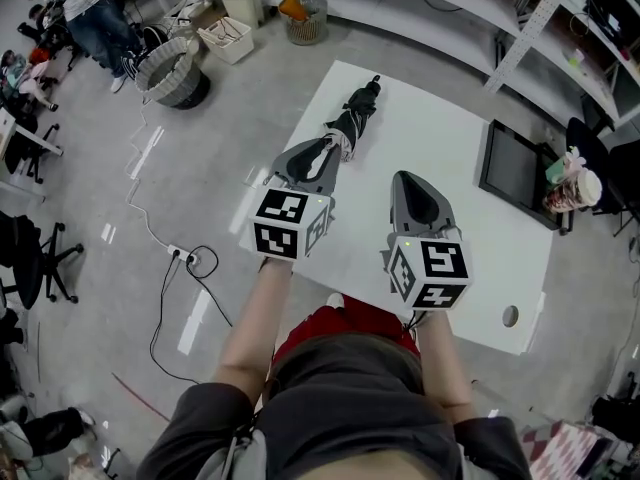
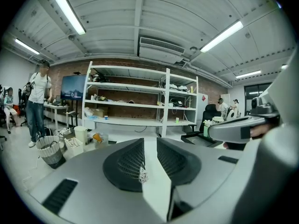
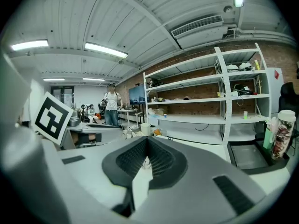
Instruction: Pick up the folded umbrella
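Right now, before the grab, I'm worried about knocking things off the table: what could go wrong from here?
1. The grey left gripper has its jaws only narrowly apart, seemingly narrower than the black folded umbrella, so it may shove the umbrella rather than close around it.
2. The umbrella lies close to the left edge of the white rectangular table, so a sideways push could slide it off onto the floor.

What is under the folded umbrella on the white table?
Only the white table shows beneath the folded umbrella, which lies directly on it. The left gripper covers the umbrella's near end in the head view, so what is under that end cannot be seen.
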